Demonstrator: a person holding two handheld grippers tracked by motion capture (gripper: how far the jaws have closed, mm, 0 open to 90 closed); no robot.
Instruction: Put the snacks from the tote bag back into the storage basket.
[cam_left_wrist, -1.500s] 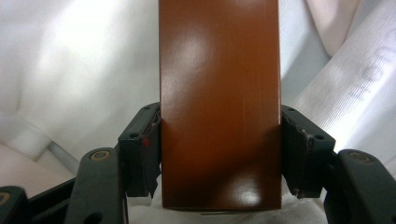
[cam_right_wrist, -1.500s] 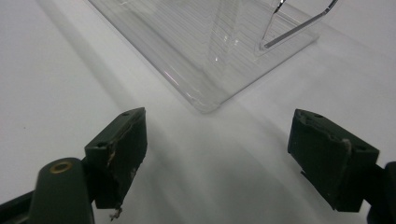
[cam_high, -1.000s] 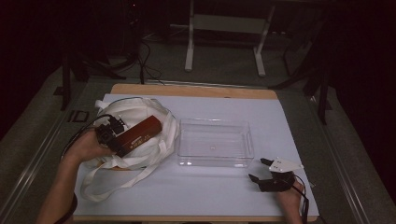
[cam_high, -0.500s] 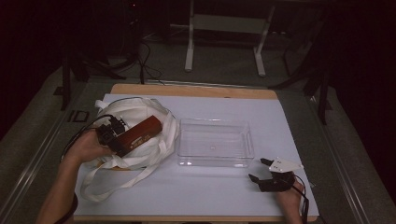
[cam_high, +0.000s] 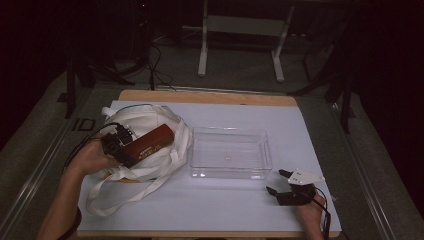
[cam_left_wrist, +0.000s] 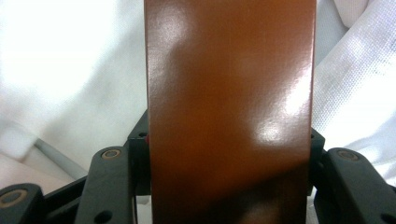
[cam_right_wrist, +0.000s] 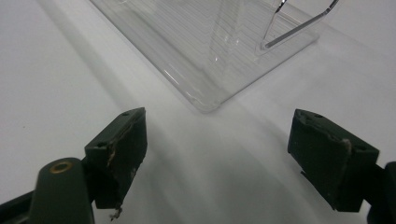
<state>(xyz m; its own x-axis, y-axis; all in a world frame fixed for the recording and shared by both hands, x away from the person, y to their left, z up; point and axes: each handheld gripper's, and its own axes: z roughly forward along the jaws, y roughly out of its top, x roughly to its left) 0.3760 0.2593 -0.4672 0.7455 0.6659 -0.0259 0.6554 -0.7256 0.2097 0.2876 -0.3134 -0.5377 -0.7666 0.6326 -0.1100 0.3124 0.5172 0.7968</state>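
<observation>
Gripping brown box (cam_high: 151, 141) over white bag (cam_high: 145, 165), clear tray (cam_high: 230, 153) beside, right tongs (cam_high: 280, 182) apart

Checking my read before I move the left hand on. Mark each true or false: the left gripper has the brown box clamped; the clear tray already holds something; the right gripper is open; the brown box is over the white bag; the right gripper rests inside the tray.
1. The left gripper has the brown box clamped. True; its jaws have just closed on the box.
2. The clear tray already holds something. False: it is empty.
3. The right gripper is open. True.
4. The brown box is over the white bag. True.
5. The right gripper rests inside the tray. False: it sits on the table outside it, near a corner.
</observation>
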